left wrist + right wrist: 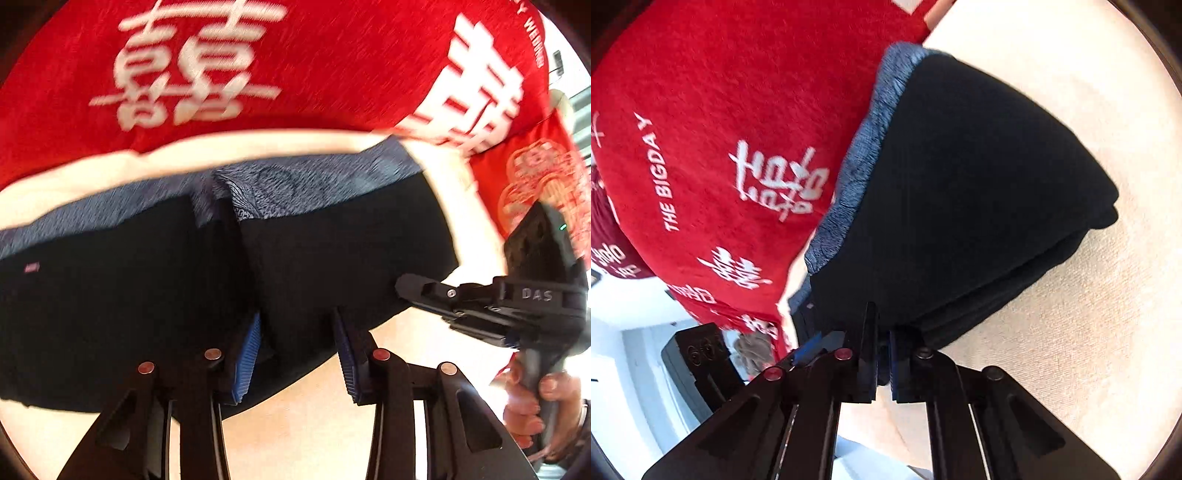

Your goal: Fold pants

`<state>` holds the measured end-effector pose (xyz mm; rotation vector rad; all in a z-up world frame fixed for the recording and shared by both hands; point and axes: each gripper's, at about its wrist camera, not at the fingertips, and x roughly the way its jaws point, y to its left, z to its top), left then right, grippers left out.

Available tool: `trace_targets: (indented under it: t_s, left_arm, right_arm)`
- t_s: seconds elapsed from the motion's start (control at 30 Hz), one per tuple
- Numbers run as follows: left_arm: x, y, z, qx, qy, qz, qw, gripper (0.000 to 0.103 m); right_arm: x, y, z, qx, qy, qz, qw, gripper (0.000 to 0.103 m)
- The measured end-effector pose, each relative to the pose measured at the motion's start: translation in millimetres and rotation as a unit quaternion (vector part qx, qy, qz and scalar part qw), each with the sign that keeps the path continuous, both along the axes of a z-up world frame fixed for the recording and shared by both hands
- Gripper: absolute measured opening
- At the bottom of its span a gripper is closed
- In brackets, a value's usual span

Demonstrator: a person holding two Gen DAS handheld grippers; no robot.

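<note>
Landmark = pants, black w/ grey heathered waistband, lying folded in several layers on a cream surface (bed or bench, can't tell which), w/ a red blanket w/ white characters just beyond the waistband.

L side: left gripper sat at the near edge of the pants, jaws spread apart, blue pads either side of a bit of the black hem; fabric lay between the pads but they weren't pinching it, so released. A small red tag showed on the pants far left of the gripper.

R side: right gripper was at the right near corner of the pants, jaws drawn nearly together w/ the layered black edge right at the tips. Probably clenched on that edge, but the contact itself was dark and blurred, so can't tell for sure.

Step, as judged: final fold or squaring-up, near the end. To do it well: catch all layers at once, not just the top ply; keep both grippers level so the stack doesn't skew; lay the edge parallel to the waistband and let go only once flat.

View diffs: left wrist view showed the right gripper from the side plus the hand on its handle, and the full waistband width. Right wrist view alone showed the stacked fold layers at the right edge of the pants and "THE BIGDAY" print on the blanket.
</note>
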<state>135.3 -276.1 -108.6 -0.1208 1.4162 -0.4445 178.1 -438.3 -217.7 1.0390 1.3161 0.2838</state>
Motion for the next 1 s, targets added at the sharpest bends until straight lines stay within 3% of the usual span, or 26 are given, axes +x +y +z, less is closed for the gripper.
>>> trace_targets:
  t_s: [0.07,0.13,0.2,0.4,0.53,0.6,0.73,0.9,1.0]
  left_arm:
    - [-2.5,4.4,-16.0,0.017,0.006,0.012,0.9998,0.041]
    - [-4.1,10.0,-25.7,0.03,0.002,0.033,0.999,0.048]
    - [-5.9,15.7,-25.5,0.036,-0.005,0.061,0.9975,0.068]
    - [-7.5,24.2,3.8,0.052,-0.034,0.068,0.9957,0.069]
    - [13.4,16.3,28.7,0.053,-0.066,0.06,0.9946,0.069]
    - [29.4,2.1,32.0,0.049,-0.074,0.056,0.9945,0.069]
    - [62.0,-36.8,19.9,0.046,-0.081,0.055,0.9941,0.069]
    - [75.8,-50.2,-18.7,0.096,-0.063,0.063,0.9914,0.069]
    - [65.7,-41.2,-39.3,0.112,-0.044,0.071,0.9903,0.069]
  right_arm:
    - [-2.3,2.5,-12.4,-0.012,0.015,0.007,1.0,0.005]
    - [-4.0,7.2,-26.2,-0.029,0.02,0.017,0.999,0.005]
    - [-2.7,9.5,-24.1,-0.043,0.008,0.028,0.999,0.004]
    - [0.3,15.8,13.9,-0.1,-0.009,0.117,0.988,0.017]
    - [12.8,-13.5,63.4,-0.169,-0.091,0.112,0.975,0.017]
    - [33.4,-32.9,72.4,-0.198,-0.097,0.091,0.971,0.017]
    - [83.3,-53.3,70.7,-0.224,-0.097,0.071,0.967,0.017]
    - [122.1,-32.9,43.4,-0.268,-0.088,0.133,0.95,0.017]
    - [117.4,-28.2,16.9,-0.253,-0.06,0.157,0.953,0.017]
